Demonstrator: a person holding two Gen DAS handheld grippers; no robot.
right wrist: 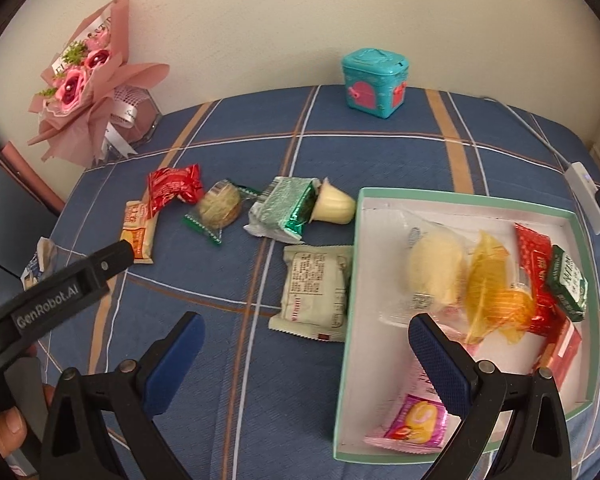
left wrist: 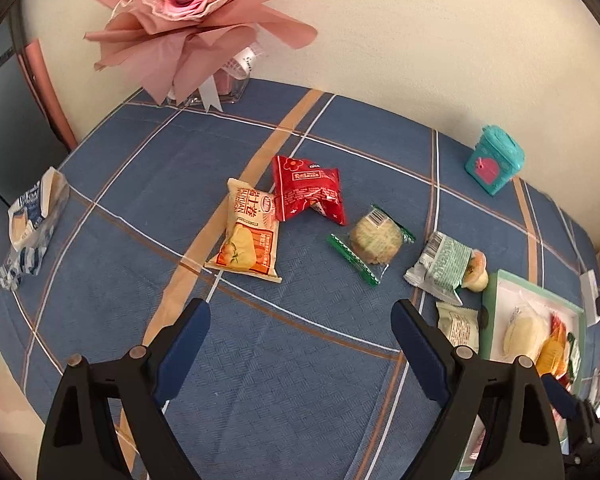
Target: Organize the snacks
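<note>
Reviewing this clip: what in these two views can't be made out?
- Pink snack packet in the white green-rimmed box: right wrist view, partly behind the right claw.
- Same box: left wrist view, cut off by the edge and the left claw.
- Blue-white bag: print unreadable.

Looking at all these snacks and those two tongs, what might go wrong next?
Three guesses. The jelly cup touches the green-silver packet, so grabbing either may drag the other along. The pale packet lies flat against the box wall, awkward to pinch. The round cake sits in thin clear wrap and could crush.
</note>
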